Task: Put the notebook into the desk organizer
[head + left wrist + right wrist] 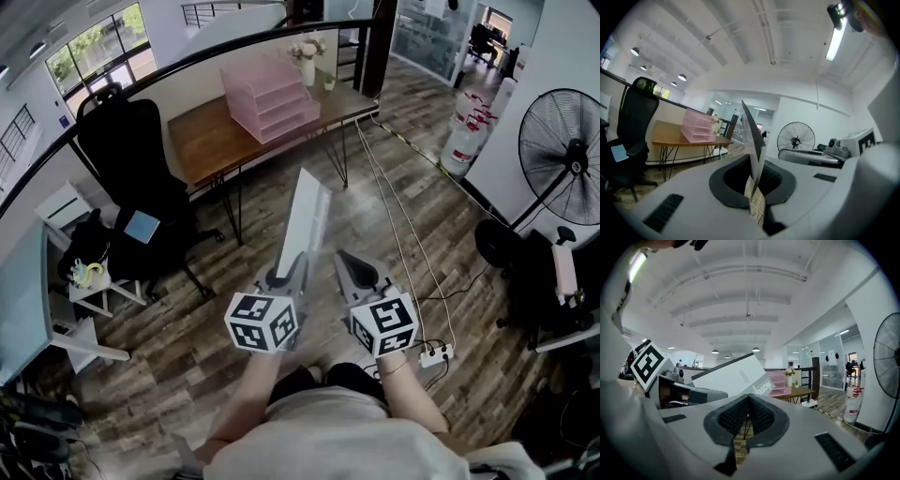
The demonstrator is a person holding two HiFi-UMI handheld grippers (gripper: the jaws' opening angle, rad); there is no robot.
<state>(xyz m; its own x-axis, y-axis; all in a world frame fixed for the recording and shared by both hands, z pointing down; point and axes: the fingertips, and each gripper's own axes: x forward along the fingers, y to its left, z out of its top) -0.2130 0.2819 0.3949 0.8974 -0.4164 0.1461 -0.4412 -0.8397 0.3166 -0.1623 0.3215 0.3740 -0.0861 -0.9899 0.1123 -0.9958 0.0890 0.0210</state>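
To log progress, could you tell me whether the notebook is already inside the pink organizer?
No, the left tongs hold the notebook upright, far from the organizer on the desk.

Matt white paper notebook point(307, 220) between the left jaws; beyond, translucent pink plastic desk organizer point(270, 98) on smooth brown wooden desk point(202, 141).

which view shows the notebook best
The right gripper view: the notebook faces it broadside, cover and print visible. The head view shows it narrow and slanted, clamped in the left gripper. The left gripper view shows only its thin edge between the jaws.
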